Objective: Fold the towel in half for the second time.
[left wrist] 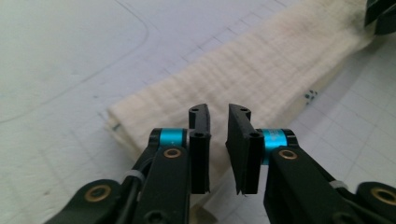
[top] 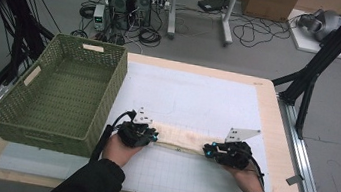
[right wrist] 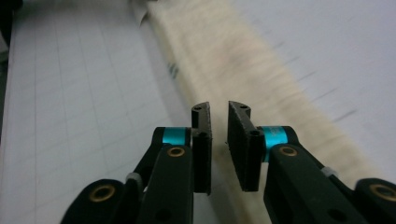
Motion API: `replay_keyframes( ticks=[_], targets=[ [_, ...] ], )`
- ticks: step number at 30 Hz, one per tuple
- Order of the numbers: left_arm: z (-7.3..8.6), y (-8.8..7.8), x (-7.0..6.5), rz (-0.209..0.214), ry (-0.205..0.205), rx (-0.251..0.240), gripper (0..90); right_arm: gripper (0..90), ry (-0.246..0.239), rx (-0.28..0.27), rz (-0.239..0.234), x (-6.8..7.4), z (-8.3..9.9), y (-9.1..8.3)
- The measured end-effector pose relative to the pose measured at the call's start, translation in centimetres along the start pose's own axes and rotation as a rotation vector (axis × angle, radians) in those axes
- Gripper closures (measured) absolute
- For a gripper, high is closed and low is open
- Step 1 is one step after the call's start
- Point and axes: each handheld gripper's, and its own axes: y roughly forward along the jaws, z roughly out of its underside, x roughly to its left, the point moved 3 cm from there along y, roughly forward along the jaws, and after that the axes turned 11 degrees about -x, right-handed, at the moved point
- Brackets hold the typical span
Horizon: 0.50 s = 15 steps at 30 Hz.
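Folded cream cloth, small unreadable blue-green mark on edge, white grid mat

Black sleeves cover both forearms. Left gripper and right gripper are black, with cyan bands, brass screws, grey three-cornered plates and trailing black cables.

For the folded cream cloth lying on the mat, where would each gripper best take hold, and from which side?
The folded cream cloth lies as a long flat strip across the white mat. Probably best to pinch its two short ends, the left gripper at the end near the green basket and the right gripper at the other, coming in low from the person's side, since its flat layers give an edge only there.
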Motion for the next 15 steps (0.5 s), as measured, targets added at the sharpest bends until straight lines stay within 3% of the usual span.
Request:
replay_keyframes(
  ticks=[3, 6, 8, 12, 15],
  targets=[
    [0.1, -0.2, 0.9, -0.032, -0.031, -0.015, 71.0, 67.7, 0.002, -0.067, 0.079, -1.0, -0.6, -0.8],
    [0.4, 0.1, 1.2, -0.056, -0.021, 0.014, 70.7, 62.6, -0.001, -0.025, 0.126, -1.8, -0.2, -0.4],
    [0.9, 0.6, 1.2, -0.077, -0.012, 0.073, 68.3, 60.7, 0.006, 0.003, 0.126, -2.1, 0.2, -0.1],
    [1.2, 0.5, 1.4, -0.076, -0.027, 0.071, 65.9, 52.9, 0.007, 0.088, 0.147, -2.6, 1.7, -0.1],
    [1.2, 0.5, 1.4, -0.077, -0.025, 0.071, 64.6, 52.8, 0.028, 0.075, 0.134, -2.8, 2.2, -0.8]
  ],
)
